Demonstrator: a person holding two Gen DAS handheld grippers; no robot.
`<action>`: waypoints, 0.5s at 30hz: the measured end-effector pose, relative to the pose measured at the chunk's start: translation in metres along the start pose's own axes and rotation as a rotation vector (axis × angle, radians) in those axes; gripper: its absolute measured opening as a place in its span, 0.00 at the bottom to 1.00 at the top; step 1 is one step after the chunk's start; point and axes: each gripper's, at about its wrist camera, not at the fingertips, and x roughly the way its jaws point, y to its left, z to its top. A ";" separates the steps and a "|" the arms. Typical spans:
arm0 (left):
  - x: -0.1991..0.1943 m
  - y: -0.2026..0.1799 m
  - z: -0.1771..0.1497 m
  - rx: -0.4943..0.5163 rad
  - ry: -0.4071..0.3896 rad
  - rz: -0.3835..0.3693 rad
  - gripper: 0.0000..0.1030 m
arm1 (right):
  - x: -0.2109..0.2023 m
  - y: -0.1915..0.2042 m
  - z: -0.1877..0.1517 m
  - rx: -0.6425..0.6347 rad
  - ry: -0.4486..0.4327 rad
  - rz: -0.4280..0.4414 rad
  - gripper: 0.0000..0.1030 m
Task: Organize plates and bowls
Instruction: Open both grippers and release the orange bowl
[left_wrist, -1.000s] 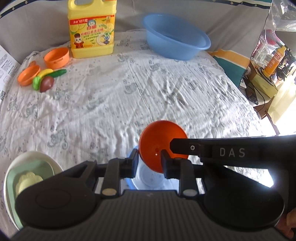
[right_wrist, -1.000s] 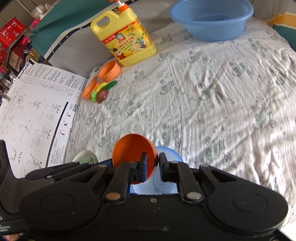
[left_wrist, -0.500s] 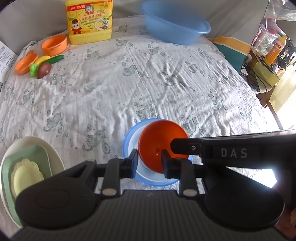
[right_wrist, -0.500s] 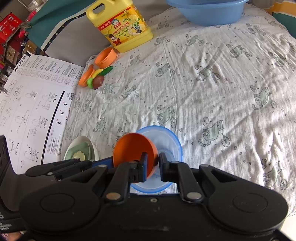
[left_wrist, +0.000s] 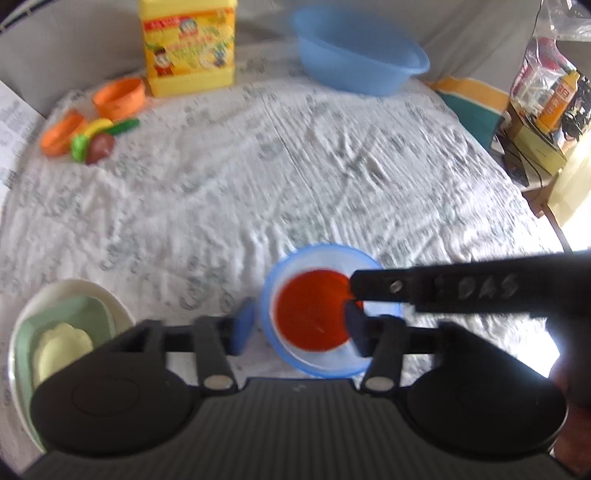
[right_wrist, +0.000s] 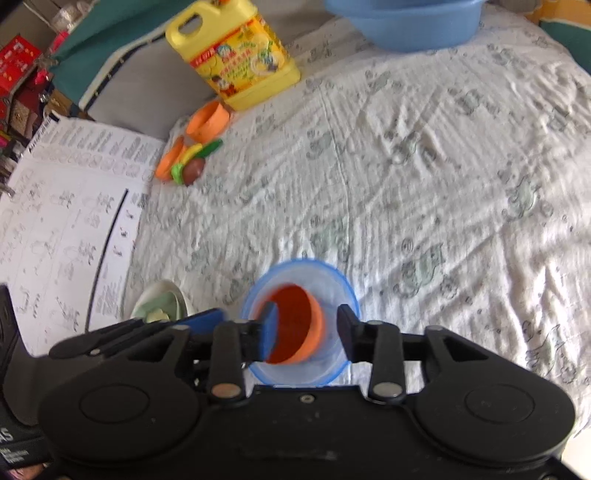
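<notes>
- the left gripper (left_wrist: 299, 326) and right gripper (right_wrist: 304, 332) are seen with jaws just parted, nothing pressed by either.
- the orange bowl (left_wrist: 312, 310) is found inside the blue bowl (left_wrist: 321, 363), at 6 o'clock on the cloth (left_wrist: 258, 177).
- a white plate (left_wrist: 74, 291) is seen at 8 o'clock.
- a yellow jug (left_wrist: 188, 44) is set at 11 o'clock, a basin (left_wrist: 358, 61) at 12.

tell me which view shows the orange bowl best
The left wrist view: it looks down into the orange bowl, showing its whole inside in the blue bowl. In the right wrist view the orange bowl looks tilted, partly hidden by a finger.
</notes>
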 end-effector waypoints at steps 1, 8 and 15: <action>-0.004 0.002 0.000 -0.004 -0.020 0.004 0.75 | -0.003 -0.001 0.001 0.007 -0.013 0.010 0.66; -0.021 0.019 -0.005 -0.048 -0.102 0.033 1.00 | -0.010 -0.007 0.004 0.022 -0.059 -0.022 0.88; -0.022 0.032 -0.016 -0.072 -0.103 0.030 1.00 | -0.010 -0.007 -0.005 0.006 -0.071 -0.082 0.94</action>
